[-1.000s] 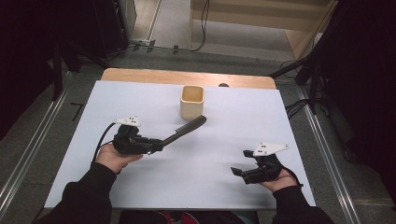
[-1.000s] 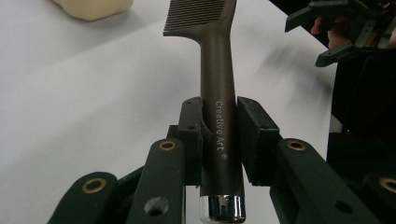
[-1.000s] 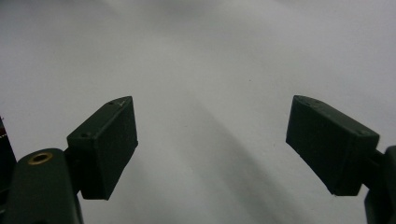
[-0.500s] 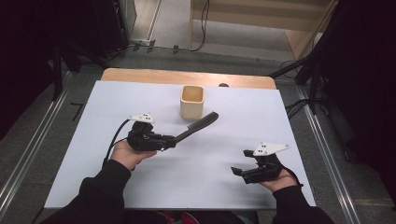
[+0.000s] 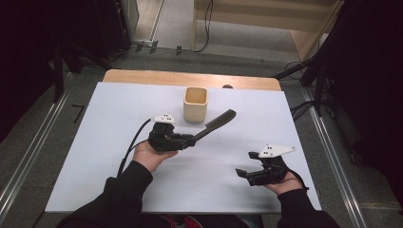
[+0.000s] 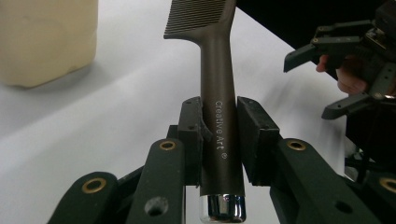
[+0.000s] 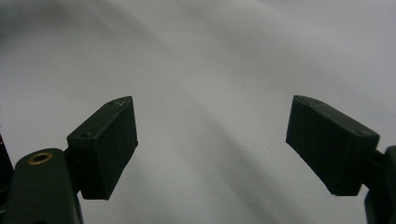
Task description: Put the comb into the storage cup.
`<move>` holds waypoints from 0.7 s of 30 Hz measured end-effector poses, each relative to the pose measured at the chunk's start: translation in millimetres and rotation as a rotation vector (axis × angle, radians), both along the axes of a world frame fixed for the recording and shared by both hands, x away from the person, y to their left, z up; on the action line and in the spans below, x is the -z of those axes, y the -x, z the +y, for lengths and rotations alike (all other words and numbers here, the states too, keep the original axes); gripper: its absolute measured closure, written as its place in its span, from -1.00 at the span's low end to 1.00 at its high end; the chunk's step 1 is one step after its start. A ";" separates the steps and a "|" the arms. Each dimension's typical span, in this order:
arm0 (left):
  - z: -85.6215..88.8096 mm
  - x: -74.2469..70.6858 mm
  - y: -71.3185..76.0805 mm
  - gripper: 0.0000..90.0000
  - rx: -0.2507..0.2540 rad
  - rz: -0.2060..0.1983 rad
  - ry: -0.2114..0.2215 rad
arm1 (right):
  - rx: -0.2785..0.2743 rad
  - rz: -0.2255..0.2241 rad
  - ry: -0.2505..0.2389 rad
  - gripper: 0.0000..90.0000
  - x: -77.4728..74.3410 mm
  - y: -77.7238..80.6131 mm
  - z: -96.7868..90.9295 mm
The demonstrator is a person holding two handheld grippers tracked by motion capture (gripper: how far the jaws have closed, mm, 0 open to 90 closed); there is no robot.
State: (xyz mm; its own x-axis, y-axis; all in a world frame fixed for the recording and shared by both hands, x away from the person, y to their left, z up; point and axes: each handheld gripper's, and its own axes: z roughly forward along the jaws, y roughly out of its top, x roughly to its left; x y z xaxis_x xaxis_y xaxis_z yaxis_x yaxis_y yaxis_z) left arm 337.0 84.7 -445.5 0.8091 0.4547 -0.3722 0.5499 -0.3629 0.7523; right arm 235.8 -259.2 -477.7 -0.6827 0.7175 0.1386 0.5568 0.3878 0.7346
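A dark brown comb (image 5: 216, 123) with a chrome end cap sticks out up and to the right of my left gripper (image 5: 189, 139), which is shut on its handle (image 6: 218, 135). The comb's teeth end lies just right of a cream square cup (image 5: 196, 104) that stands upright at the back middle of the white table sheet. In the left gripper view the cup (image 6: 46, 39) is at the upper left. My right gripper (image 5: 243, 165) rests open near the front right of the sheet, nothing between its pads (image 7: 108, 144).
The white sheet (image 5: 95, 142) covers a wooden table whose bare far edge (image 5: 142, 76) shows behind the cup. Metal rails run along both sides on the floor. Cables trail from each gripper. The right gripper (image 6: 327, 74) appears at the right of the left gripper view.
My left hand has carried the comb to the right and slightly away, so its tip now sits beside the cup. The right hand has stayed put.
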 end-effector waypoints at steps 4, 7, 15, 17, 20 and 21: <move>-11.0 1.5 -1.0 0.62 -0.014 -0.011 0.013 | 0.004 0.000 0.001 -0.67 -0.4 0.1 0.0; -14.6 2.6 -1.9 0.62 -0.020 -0.012 0.015 | 0.006 0.001 0.001 -0.67 -0.5 0.0 0.0; -30.4 7.5 -1.7 0.62 -0.068 -0.045 0.023 | 0.017 -0.002 0.003 -0.67 -0.7 -0.5 -0.2; -36.5 9.3 -0.9 0.62 -0.087 -0.062 0.024 | 0.021 -0.001 -0.001 -0.67 -1.0 -0.7 -0.5; -41.7 11.0 -0.6 0.62 -0.103 -0.074 0.031 | 0.035 0.004 -0.012 -0.67 -1.5 -0.9 -0.8; -41.7 11.0 -0.6 0.62 -0.103 -0.074 0.031 | 0.036 0.006 -0.015 -0.67 -1.6 -1.1 -0.9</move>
